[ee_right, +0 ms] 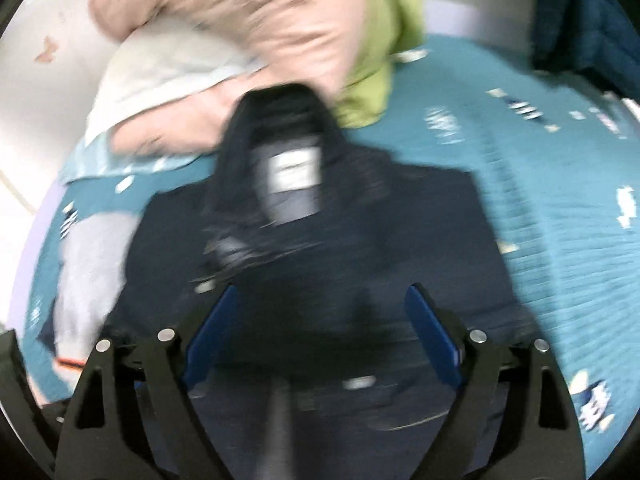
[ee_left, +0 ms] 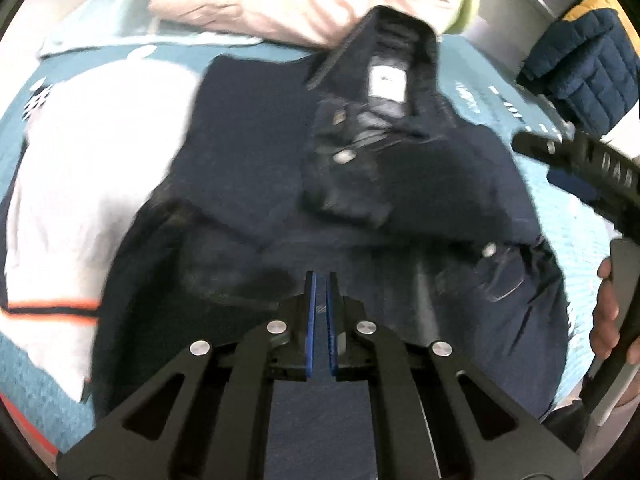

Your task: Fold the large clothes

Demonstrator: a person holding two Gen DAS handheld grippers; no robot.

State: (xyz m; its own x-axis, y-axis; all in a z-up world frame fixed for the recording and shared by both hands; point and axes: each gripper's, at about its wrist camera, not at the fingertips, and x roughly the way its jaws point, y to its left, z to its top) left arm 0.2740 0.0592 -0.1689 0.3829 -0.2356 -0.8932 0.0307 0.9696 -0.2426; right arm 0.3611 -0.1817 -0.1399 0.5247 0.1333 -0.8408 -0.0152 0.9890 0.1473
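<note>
Navy jacket (ee_left: 248, 184) on teal bedspread (ee_right: 540, 184), white neck label (ee_left: 387, 85) unreadable; left gripper (ee_left: 321, 280) nearly closed, empty; right gripper (ee_right: 322, 300) wide open.

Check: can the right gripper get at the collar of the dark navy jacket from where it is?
Probably yes. The right gripper is open above the dark navy jacket, whose collar lies straight ahead on the teal bedspread with nothing over it. Motion blur hides the gap.
</note>
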